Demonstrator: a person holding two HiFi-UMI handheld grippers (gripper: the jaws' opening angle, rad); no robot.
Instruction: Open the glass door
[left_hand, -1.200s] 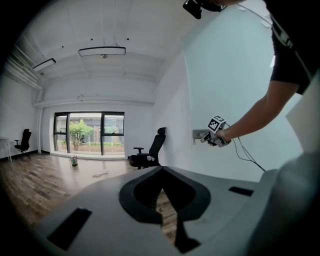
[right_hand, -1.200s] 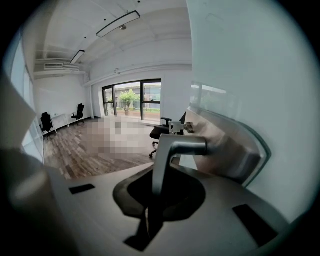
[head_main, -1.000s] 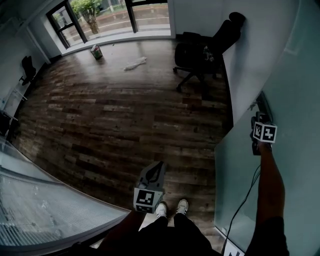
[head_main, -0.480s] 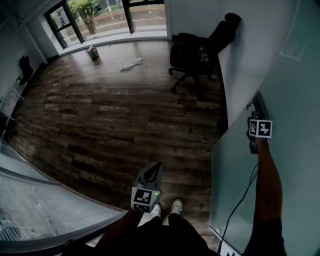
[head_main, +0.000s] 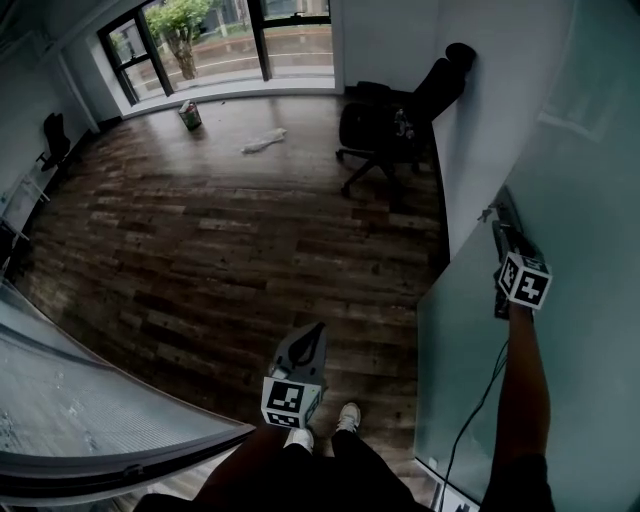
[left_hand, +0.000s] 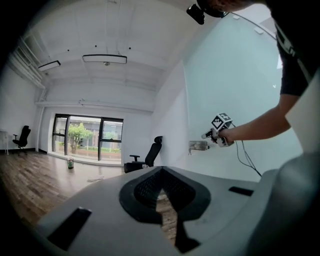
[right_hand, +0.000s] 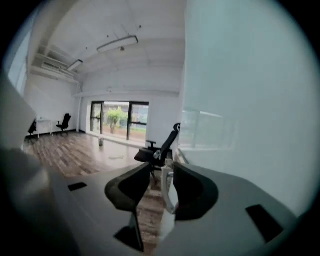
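Right gripper, its jaws just opened wide and slack around the pale handle of the frosted glass door at the person's right: ungripped, the door could swing shut, since the left gripper hangs closed and empty.

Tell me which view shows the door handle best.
The left gripper view: the handle shows whole, side-on on the glass door, at the tips of the right gripper. The right gripper view gives only a blurred pale strip between jaws that have just been opening; the head view, a small sliver.
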